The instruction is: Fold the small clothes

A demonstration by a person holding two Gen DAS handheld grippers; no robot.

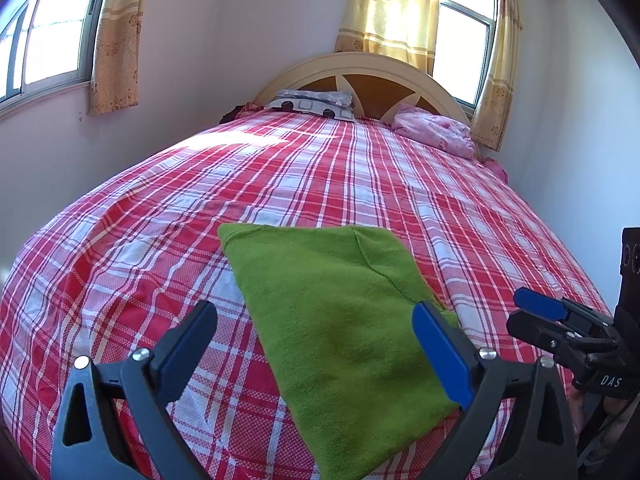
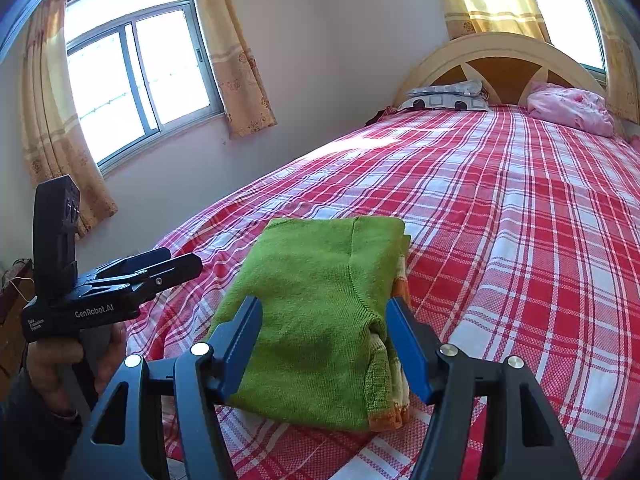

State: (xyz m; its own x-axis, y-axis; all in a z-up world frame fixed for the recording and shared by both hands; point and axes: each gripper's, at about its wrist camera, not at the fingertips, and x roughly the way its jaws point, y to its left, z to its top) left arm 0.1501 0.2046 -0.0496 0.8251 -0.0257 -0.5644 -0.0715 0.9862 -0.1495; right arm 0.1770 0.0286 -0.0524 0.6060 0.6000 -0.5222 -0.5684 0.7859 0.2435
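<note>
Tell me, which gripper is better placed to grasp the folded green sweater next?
Probably right: the right gripper is open, with the green sweater centred between its fingers. The left gripper hangs beside the sweater, off its left edge.

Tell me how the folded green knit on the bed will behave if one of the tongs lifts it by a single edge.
The green knit is soft wool-like fabric, so it would probably droop rather than hold flat. It lies in stacked layers with a striped edge peeking out on one side, so a one-edge lift would likely let the fold fall open. It looks light, and pushed across the plaid bedspread it may bunch.
</note>
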